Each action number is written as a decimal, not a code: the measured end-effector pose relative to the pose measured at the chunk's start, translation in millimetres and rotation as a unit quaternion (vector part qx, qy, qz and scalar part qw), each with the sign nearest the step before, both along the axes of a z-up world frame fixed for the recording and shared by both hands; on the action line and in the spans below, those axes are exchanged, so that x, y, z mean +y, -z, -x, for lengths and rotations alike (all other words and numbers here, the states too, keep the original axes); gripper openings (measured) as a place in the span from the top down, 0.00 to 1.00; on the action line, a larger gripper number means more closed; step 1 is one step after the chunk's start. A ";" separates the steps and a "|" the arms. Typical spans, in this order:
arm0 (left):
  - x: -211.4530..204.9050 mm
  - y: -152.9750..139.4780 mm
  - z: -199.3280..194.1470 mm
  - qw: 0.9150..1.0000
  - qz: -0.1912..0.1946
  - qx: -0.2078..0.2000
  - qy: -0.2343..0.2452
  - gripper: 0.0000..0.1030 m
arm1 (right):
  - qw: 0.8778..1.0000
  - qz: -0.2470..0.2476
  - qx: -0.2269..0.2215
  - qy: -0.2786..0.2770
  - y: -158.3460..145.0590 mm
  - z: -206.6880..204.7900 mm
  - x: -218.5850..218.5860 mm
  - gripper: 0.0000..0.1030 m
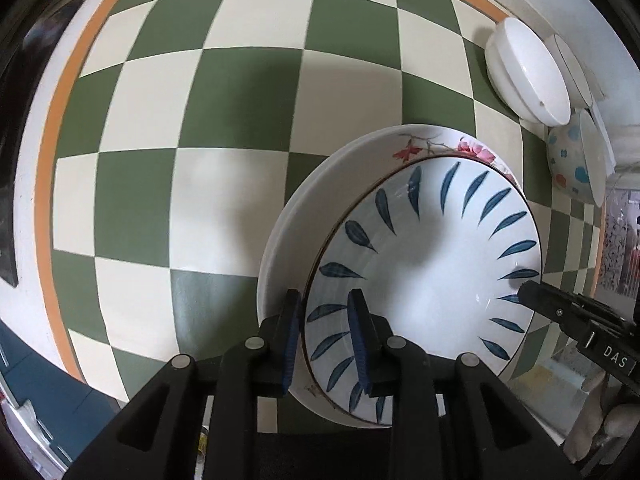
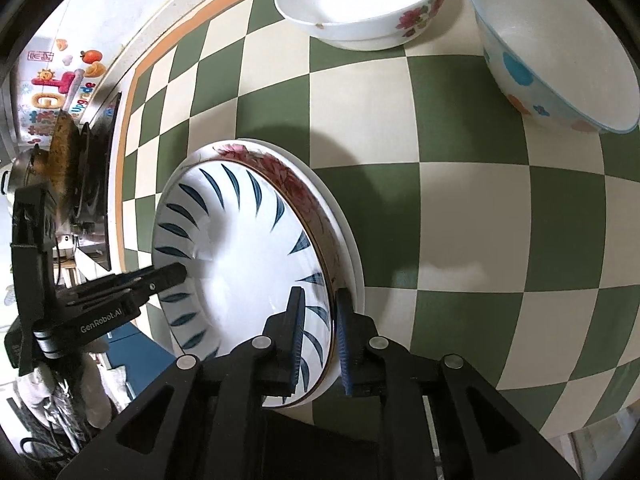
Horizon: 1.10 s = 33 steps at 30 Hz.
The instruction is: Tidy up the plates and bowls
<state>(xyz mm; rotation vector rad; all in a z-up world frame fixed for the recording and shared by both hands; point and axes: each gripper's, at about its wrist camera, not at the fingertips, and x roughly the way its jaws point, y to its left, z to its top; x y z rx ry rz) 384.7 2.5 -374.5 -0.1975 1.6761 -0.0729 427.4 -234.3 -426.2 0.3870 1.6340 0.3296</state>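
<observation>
A glossy white bowl with red flowers (image 2: pixel 360 4) and a dotted white bowl (image 2: pixel 552 56) stand toward the far edge of the green-and-cream checkered counter (image 2: pixel 460 208). Mid-counter, a blue-leaf ceramic plate (image 1: pixel 432 272) tops a pink-flowered plate (image 1: pixel 440 144). The left hand-held gripper (image 1: pixel 326 336) and right hand-held gripper (image 2: pixel 320 338) straddle opposite rims, jaws narrow, pads seemingly slack.

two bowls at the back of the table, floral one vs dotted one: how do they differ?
The floral bowl has red flowers on its outer wall; the dotted bowl has blue and orange spots. The floral bowl's rim is plain white; the dotted bowl's is pale blue. Both are white inside, empty, and stand apart on the checked tablecloth.
</observation>
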 end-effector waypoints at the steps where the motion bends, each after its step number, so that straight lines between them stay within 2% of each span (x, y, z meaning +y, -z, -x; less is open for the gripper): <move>1: 0.2 -2.1 1.4 1.000 -0.006 -0.003 -0.004 0.79 | 1.000 -0.002 0.001 -0.001 -0.7 -0.1 0.1 0.81; 7: -2.2 -16.8 10.2 0.999 -0.032 -0.031 -0.012 0.78 | 1.000 0.006 -0.022 -0.006 -18.0 4.8 2.2 0.69; 12: -13.3 -47.4 27.1 0.996 -0.046 -0.072 0.002 0.77 | 0.997 0.045 -0.064 -0.026 -48.5 20.4 15.0 0.63; 14: -17.3 -65.7 38.3 0.994 -0.052 -0.096 0.014 0.73 | 0.995 0.058 -0.081 -0.029 -64.1 30.1 19.7 0.56; 16: -19.8 -82.6 50.4 0.991 -0.053 -0.120 0.019 0.66 | 0.992 0.067 -0.101 -0.028 -78.6 38.8 20.0 0.47; 18: -15.9 -99.8 61.8 0.988 -0.055 -0.140 0.023 0.59 | 0.990 0.073 -0.122 -0.022 -97.4 53.3 22.7 0.42; 20: -14.0 -118.5 73.2 0.985 -0.055 -0.162 0.025 0.41 | 0.987 0.079 -0.141 -0.015 -114.6 67.8 23.1 0.36; 21: -15.2 -124.2 75.7 0.983 -0.057 -0.170 0.027 0.27 | 0.985 0.080 -0.149 -0.012 -122.4 75.0 23.1 0.32; 22: -12.7 -135.3 84.3 0.981 -0.061 -0.183 0.027 0.20 | 0.984 0.081 -0.158 -0.009 -130.4 83.0 23.1 0.29; 23: -10.7 -142.7 91.1 0.979 -0.064 -0.194 0.027 0.19 | 0.982 0.086 -0.169 -0.005 -140.5 93.1 24.0 0.24; 26: -5.5 -159.8 111.8 0.973 -0.065 -0.220 0.025 0.13 | 0.977 0.103 -0.189 0.000 -161.2 117.3 26.8 0.16; 33: 0.6 -192.1 156.4 0.965 -0.054 -0.257 0.027 0.10 | 0.965 0.114 -0.235 0.017 -203.8 174.4 35.9 0.09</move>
